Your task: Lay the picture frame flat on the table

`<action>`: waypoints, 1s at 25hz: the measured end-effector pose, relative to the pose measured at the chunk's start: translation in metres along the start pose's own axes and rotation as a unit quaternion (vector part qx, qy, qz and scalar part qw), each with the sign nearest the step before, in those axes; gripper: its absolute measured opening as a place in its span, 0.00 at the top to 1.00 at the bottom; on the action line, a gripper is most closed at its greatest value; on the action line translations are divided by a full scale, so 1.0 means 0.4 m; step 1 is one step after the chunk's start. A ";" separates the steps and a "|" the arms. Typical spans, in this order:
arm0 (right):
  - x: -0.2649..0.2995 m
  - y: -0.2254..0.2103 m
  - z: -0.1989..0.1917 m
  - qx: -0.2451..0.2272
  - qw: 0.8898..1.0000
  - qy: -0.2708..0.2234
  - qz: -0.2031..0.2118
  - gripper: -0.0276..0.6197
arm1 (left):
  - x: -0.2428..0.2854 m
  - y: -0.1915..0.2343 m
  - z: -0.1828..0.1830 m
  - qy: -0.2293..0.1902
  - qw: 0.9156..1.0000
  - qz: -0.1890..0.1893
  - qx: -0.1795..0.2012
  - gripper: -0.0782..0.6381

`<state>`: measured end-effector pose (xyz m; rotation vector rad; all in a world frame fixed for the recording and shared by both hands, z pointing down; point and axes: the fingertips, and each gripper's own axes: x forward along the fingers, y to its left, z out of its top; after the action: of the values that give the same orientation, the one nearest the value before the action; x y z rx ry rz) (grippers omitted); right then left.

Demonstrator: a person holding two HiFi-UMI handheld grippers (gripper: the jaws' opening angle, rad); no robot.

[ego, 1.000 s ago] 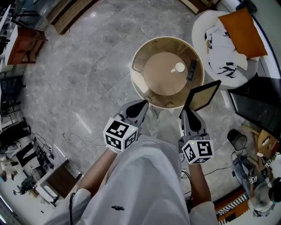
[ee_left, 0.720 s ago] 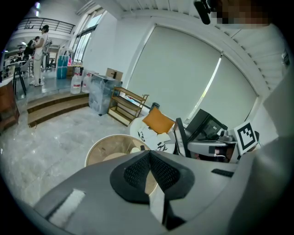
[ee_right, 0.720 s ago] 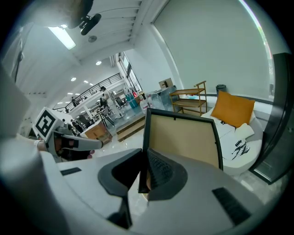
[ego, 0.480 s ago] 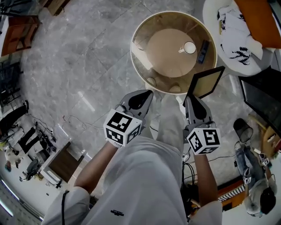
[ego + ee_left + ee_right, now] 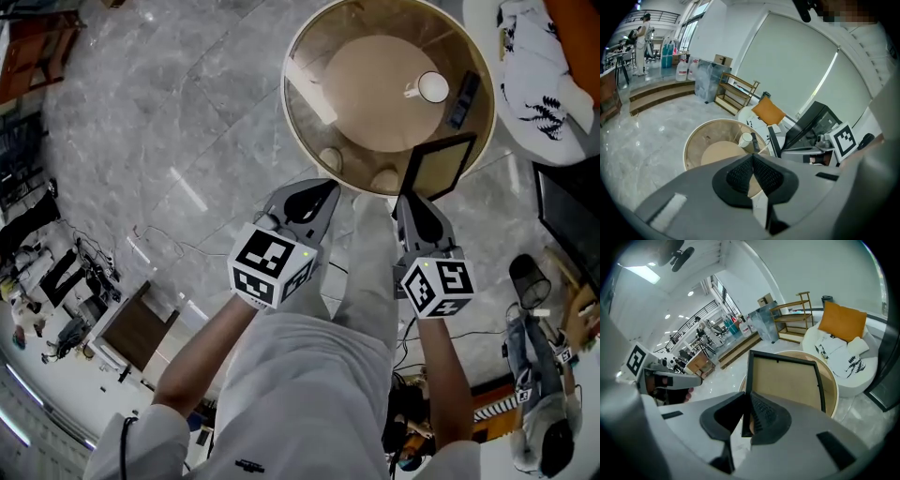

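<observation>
A: Room first, quick?
B: Big open hall, grey marble floor [image 5: 169, 112]. A white round armchair [image 5: 553, 84] is just beside the surface, with an orange cushion [image 5: 843, 321] on it. A wooden rack [image 5: 736, 91] stands further back.
A: The surface?
B: One round surface [image 5: 366, 94], pale rim, clear top, tan disc showing through underneath. The person stands at its near edge.
A: Counts?
B: Two grippers, each with one marker cube. One picture frame, one white mug [image 5: 432, 87], one dark flat slab [image 5: 464, 99] just beside the mug. It may be a remote, too small to tell.
A: Frame looks?
B: Picture frame [image 5: 437, 166] has a thin black border and a plain tan board facing the right gripper view. It's rectangular, standing on edge and tilted, not flat.
A: Where is it?
B: At the near-right rim of the surface, apart from the mug and slab. Can't tell if its far end touches the top.
A: Jaws?
B: Right gripper [image 5: 409, 199] has its jaws pinched on the frame's lower left border. Left gripper [image 5: 323, 189] has its jaws pressed together with nothing between them, near the surface's near edge and well apart from the frame.
</observation>
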<state>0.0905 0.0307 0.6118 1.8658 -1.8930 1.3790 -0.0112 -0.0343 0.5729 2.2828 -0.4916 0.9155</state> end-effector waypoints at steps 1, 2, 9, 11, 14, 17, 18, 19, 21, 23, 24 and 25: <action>0.014 -0.008 -0.014 0.002 1.000 0.006 0.001 0.90 | 0.015 0.006 -0.007 0.001 1.000 0.001 -0.003 0.88; 0.028 -0.017 -0.026 0.002 1.000 0.011 0.002 0.90 | 0.030 0.009 -0.014 0.001 1.000 0.001 -0.006 0.88; 0.142 -0.095 -0.102 -0.002 0.999 0.041 0.002 0.90 | 0.132 0.041 -0.083 0.008 1.000 0.006 -0.028 0.88; 0.174 -0.111 -0.127 0.006 0.999 0.048 -0.001 0.90 | 0.159 0.056 -0.105 0.013 0.999 0.007 -0.036 0.88; 0.228 -0.132 -0.164 0.010 0.998 0.059 -0.001 0.90 | 0.197 0.079 -0.119 0.014 0.999 0.010 -0.042 0.88; 0.271 -0.154 -0.203 0.014 0.997 0.071 -0.003 0.90 | 0.224 0.090 -0.128 0.013 0.999 0.014 -0.049 0.88; 0.285 -0.160 -0.213 0.014 0.997 0.074 -0.004 0.90 | 0.231 0.093 -0.132 0.014 0.998 0.014 -0.051 0.88; 0.298 -0.166 -0.222 0.012 0.997 0.077 -0.006 0.90 | 0.237 0.095 -0.138 0.015 0.998 0.014 -0.053 0.88; 0.327 -0.174 -0.236 0.009 0.997 0.080 -0.010 0.90 | 0.246 0.102 -0.155 0.021 0.998 0.014 -0.054 0.88; 0.355 -0.181 -0.249 0.006 0.996 0.084 -0.012 0.90 | 0.253 0.112 -0.176 0.028 0.998 0.016 -0.056 0.88; 0.369 -0.186 -0.255 0.004 0.996 0.086 -0.013 0.90 | 0.256 0.119 -0.184 0.030 0.998 0.018 -0.058 0.88; 0.384 -0.192 -0.261 0.003 0.996 0.089 -0.013 0.90 | 0.259 0.126 -0.193 0.032 0.998 0.020 -0.059 0.88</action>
<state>0.0725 0.0057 0.8102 1.7009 -1.7742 1.4880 -0.0041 -0.0308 0.7112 2.1379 -0.5509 0.9499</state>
